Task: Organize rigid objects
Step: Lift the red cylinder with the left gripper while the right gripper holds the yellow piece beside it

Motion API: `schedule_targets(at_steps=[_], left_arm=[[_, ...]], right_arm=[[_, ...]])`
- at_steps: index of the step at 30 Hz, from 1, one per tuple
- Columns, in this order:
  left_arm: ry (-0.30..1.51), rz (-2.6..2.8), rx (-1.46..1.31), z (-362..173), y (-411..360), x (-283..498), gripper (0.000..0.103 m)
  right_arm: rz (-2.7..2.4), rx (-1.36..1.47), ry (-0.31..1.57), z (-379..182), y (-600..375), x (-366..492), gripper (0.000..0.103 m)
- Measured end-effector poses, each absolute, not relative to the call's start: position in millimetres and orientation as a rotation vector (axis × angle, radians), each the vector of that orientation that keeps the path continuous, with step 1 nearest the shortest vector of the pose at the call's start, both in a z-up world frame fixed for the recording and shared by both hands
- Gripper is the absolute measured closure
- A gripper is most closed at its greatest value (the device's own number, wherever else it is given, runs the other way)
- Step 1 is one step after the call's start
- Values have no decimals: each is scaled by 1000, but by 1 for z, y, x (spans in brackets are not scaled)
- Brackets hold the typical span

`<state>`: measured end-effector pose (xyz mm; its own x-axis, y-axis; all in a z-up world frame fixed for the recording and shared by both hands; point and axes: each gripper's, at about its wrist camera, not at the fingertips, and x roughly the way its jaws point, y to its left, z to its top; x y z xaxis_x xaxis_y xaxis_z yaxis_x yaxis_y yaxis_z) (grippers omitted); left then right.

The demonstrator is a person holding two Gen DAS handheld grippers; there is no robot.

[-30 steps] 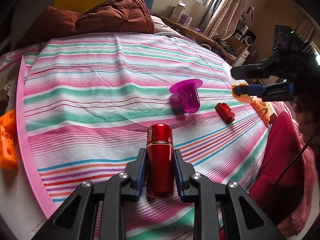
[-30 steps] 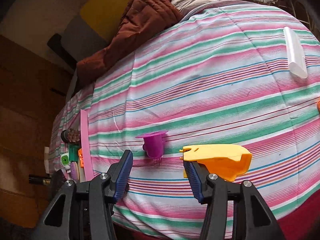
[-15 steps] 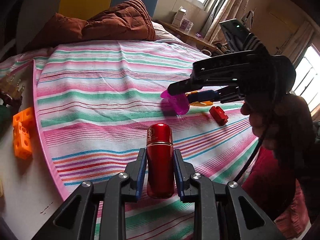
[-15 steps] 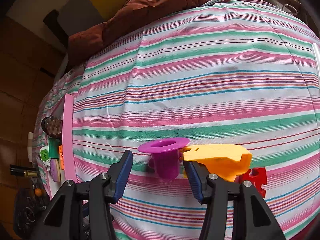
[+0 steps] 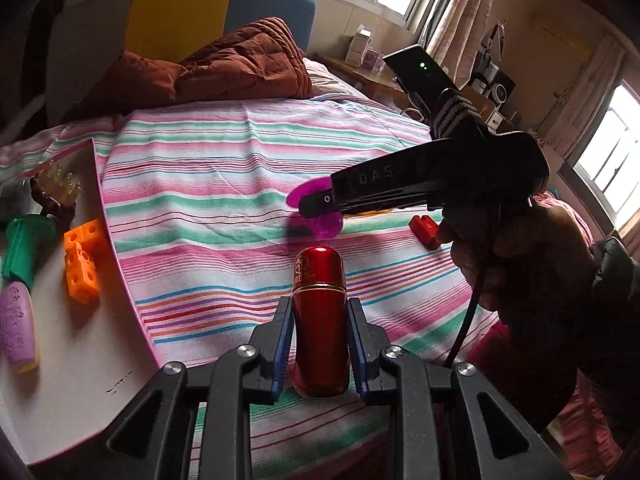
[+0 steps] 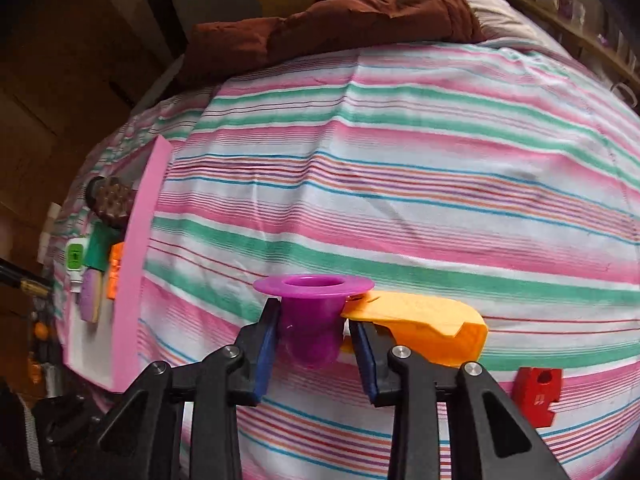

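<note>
A striped bedsheet (image 6: 400, 184) fills most of both views, its upper half bare. A pink-edged tray (image 5: 80, 344) lies at lower left, holding an orange block (image 5: 82, 266). At bottom centre the left gripper (image 5: 319, 344) pinches a red cylinder (image 5: 319, 320) – its long axis points up the frame, rounded cap far, gold writing unreadable. The right gripper (image 6: 314, 344), marked "DAS", has just closed on an upright purple cup (image 6: 312, 320), rim upward, touching a yellow piece (image 6: 424, 326).
</note>
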<state>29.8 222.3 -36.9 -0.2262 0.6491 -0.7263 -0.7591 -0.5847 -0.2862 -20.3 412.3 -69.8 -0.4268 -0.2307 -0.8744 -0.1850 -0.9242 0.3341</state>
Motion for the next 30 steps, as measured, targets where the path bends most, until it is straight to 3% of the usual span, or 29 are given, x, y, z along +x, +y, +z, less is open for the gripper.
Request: schedule_targets(at_steps=[4, 10, 13, 14, 17, 18, 20, 23, 25, 28, 29, 30], left_arm=[[154, 1948, -1034, -29, 214, 34, 77], [130, 1964, -1025, -26, 203, 32, 77], [114, 1962, -1019, -24, 199, 32, 77], [109, 1960, -1020, -25, 198, 32, 77], [97, 1958, -1019, -23, 196, 33, 77], [94, 1956, -1017, -23, 195, 33, 77], [94, 1963, -1004, -20, 192, 34, 77], [84, 1976, -1009, -19, 189, 32, 77], [79, 1976, -1022, -21, 188, 31, 77], [78, 1980, -1026, -22, 186, 31, 77], [78, 1977, -1029, -22, 187, 31, 77], [79, 1975, -1027, -22, 187, 32, 77]], right_arm=[[-2551, 1695, -622, -72, 414, -20, 57], [-2564, 1676, -659, -58, 418, 0, 55], [-2548, 1637, -635, -47, 420, 17, 49], [-2530, 1612, -693, -45, 424, 21, 47], [-2350, 1246, -1326, -43, 470, 39, 41], [-2357, 1205, -1426, -43, 483, 42, 41], [-2528, 1398, -1360, -43, 494, 38, 39], [-2243, 1115, -1633, -52, 506, 41, 40], [-2408, 1299, -1474, -44, 502, 33, 38], [-2188, 1079, -1627, -50, 507, 32, 34], [-2221, 1117, -1601, -51, 505, 29, 28], [-2301, 1271, -1520, -52, 506, 25, 28]])
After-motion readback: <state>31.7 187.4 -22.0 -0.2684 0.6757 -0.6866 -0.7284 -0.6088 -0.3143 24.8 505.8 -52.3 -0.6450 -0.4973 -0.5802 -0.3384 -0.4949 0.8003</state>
